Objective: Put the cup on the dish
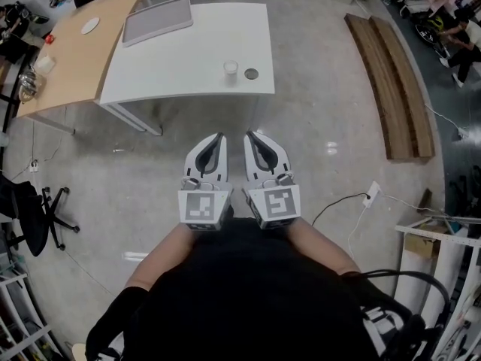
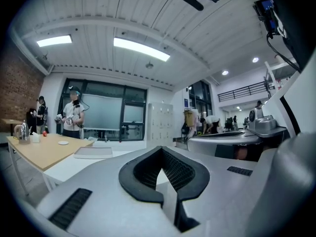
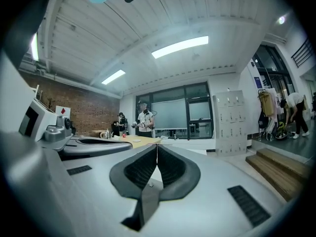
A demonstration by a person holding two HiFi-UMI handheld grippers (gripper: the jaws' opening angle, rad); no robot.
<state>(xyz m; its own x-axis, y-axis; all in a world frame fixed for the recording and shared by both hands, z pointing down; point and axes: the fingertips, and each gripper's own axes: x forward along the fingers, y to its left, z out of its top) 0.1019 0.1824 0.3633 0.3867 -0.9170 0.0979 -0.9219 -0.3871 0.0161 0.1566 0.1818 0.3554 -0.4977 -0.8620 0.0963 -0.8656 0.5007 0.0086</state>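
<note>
Left tongs (image 1: 220, 136) and right tongs (image 1: 249, 134) are side by side, close together but apart, held low against the person's body over the floor (image 1: 323, 149), tips pointing forward. Left tongs (image 2: 160, 149) are closed, tips meeting, nothing between them. Right tongs (image 3: 157, 146) are also closed, pads together and empty. The cup (image 1: 231, 69) stands upright on the white worktop (image 1: 188, 59), well ahead of both tongs and roughly in line with the gap between them, near the worktop's edge closest to the tongs. The dish (image 1: 251, 74) is small, dark and round; it lies just right of the cup, apart from it, straight ahead of the right tongs. The cup is not on the dish. A grey tray (image 1: 158, 19) is further ahead and left of the left tongs, at the worktop's far left corner; it also shows in the left gripper view (image 2: 94, 152). A wood worktop (image 1: 75, 51) adjoins further left with small items, too small to tell. Planks (image 1: 391, 81) lie on the floor ahead and far right of the right tongs. A black chair (image 1: 30, 213) is far left of the left tongs. A cable and plug (image 1: 370, 195) lie on the floor right of the right tongs.
</note>
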